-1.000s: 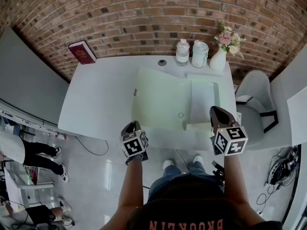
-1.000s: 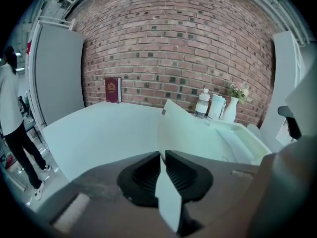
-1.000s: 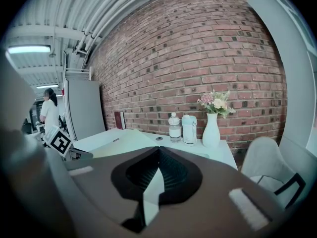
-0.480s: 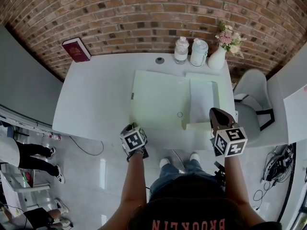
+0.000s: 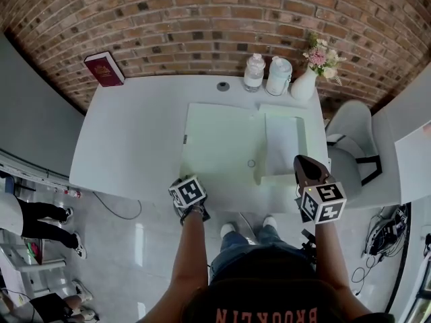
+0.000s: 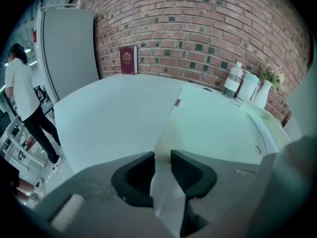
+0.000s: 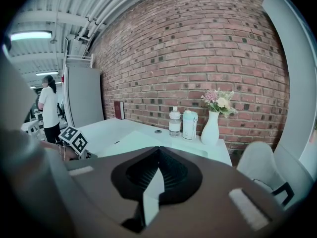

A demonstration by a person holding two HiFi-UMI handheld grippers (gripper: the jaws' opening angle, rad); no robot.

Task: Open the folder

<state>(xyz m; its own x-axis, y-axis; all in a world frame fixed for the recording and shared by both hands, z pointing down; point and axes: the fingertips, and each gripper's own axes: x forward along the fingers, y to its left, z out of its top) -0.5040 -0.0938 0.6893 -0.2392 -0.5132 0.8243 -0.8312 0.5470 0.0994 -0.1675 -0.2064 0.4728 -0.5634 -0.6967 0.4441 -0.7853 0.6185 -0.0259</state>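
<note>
A pale green folder (image 5: 219, 140) lies spread open on the white table (image 5: 135, 133), its wide left cover flat and a flapped pocket panel on its right. My left gripper (image 5: 182, 181) is low at the folder's near left corner. In the left gripper view its jaws (image 6: 162, 155) have just been opening and stand apart, with the folder's (image 6: 218, 128) corner edge running into the gap and the pads not pressing on it. My right gripper (image 5: 300, 159) hovers at the folder's near right corner, shut with nothing in it (image 7: 158, 148).
A red book (image 5: 104, 69) stands at the table's far left corner. Two bottles (image 5: 254, 73) and a vase of flowers (image 5: 304, 83) line the brick wall at the back. A white chair (image 5: 353, 140) is to the right. A person (image 6: 20, 98) stands off to the left.
My left gripper has sunk toward the table's front edge, and the folder's left cover has come down flat. The right gripper has stayed where it was.
</note>
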